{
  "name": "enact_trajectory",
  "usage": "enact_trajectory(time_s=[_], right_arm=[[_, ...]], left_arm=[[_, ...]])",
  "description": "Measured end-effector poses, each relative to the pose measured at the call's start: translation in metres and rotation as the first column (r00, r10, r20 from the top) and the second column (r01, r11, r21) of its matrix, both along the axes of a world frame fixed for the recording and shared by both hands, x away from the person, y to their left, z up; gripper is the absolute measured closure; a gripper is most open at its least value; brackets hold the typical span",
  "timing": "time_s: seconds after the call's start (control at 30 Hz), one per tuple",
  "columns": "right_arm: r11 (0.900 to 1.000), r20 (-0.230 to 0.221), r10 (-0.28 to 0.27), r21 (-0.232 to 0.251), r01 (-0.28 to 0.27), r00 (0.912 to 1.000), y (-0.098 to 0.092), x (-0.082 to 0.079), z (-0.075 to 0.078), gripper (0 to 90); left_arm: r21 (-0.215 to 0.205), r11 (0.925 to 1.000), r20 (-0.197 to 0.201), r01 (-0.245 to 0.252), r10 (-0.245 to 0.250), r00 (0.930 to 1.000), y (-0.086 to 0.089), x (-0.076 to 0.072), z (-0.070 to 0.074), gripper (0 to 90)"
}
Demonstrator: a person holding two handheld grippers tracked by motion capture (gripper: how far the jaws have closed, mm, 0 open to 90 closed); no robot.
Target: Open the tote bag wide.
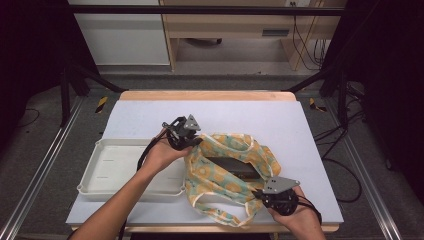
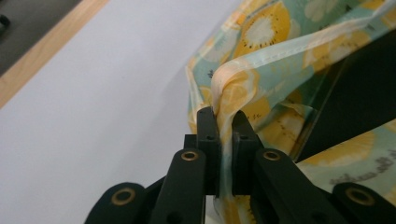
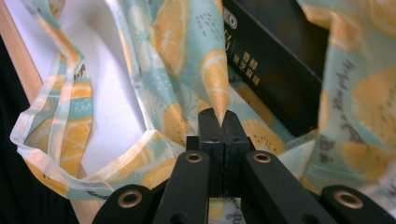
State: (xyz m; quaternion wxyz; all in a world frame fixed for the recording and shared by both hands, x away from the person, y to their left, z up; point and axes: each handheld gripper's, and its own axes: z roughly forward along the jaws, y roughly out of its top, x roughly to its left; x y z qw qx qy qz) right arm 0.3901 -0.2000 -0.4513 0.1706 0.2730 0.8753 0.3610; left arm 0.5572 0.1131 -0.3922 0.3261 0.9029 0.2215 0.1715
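The left gripper (image 2: 225,122) pinches the far-left rim of the one bag (image 1: 220,172); the right gripper (image 3: 223,120) is clamped on its near-right edge. The bag lies mid-table with one black box (image 1: 235,166) inside, mostly covered by cloth. One white tray (image 1: 107,170) sits just left, partly behind the left forearm

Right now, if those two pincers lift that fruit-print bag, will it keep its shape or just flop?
Probably flop: the bag lies crumpled in soft folds and its handle loops trail limp. The cloth bunches thin between the left gripper and the right gripper, so it seems light and pliable. The black box inside looks rigid and would likely sag the middle downward.
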Motion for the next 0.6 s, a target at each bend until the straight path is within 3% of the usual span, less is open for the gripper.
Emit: enact_trajectory(time_s=[0.13,0.6], right_arm=[[1.000,-0.007,0.005,-0.018,-0.006,1.0000,-0.002,-0.004,-0.002,90.0],[0.999,-0.021,0.011,-0.037,-0.012,0.9997,-0.007,-0.009,-0.004,90.0]], left_arm=[[-0.021,0.9991,0.012,-0.037,0.037,0.9992,0.005,0.004,0.002,87.0],[-0.049,0.9961,0.044,-0.073,0.076,0.9962,0.013,0.006,0.007,87.8]])
